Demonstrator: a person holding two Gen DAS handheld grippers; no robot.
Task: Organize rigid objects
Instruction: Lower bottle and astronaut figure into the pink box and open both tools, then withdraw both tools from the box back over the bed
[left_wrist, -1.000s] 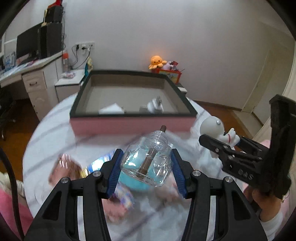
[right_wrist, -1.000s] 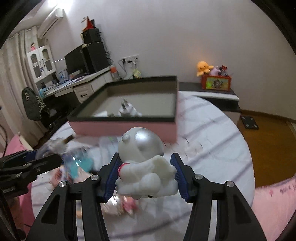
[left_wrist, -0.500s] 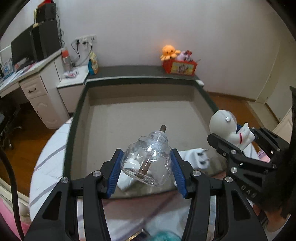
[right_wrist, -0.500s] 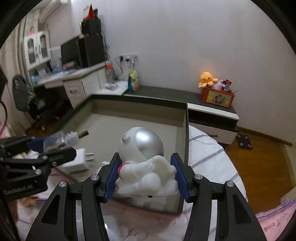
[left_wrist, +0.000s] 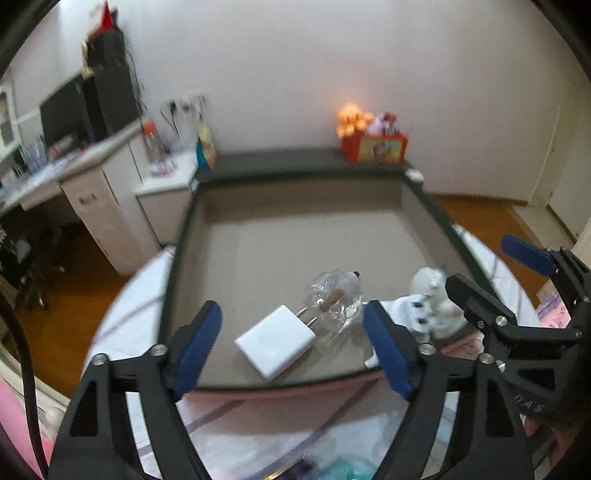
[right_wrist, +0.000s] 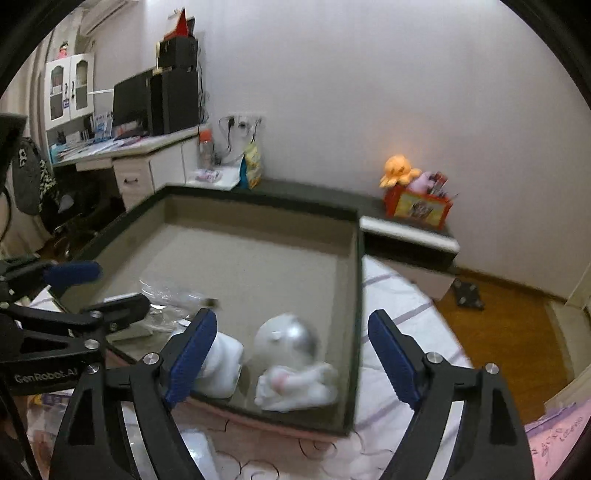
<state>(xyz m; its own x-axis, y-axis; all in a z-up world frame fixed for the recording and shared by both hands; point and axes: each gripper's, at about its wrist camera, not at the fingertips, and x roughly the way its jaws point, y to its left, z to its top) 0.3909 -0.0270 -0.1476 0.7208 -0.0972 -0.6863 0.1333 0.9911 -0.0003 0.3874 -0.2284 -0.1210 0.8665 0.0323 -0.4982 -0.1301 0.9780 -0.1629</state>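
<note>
Both the left gripper (left_wrist: 291, 338) and right gripper (right_wrist: 291, 354) have just opened wide and hold nothing. The clear bottle (left_wrist: 334, 297), light, slippery and breakable, lies near the box (left_wrist: 295, 206) front; the stiff astronaut figure (right_wrist: 291, 365) lies at its near right corner; grip their bodies.

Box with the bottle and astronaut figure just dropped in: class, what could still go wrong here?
1. The clear bottle lies on its side against the white charger; it may roll.
2. The astronaut figure sits close to the box wall, and the open right gripper hangs above it; a careless pull-back might clip either.
</note>
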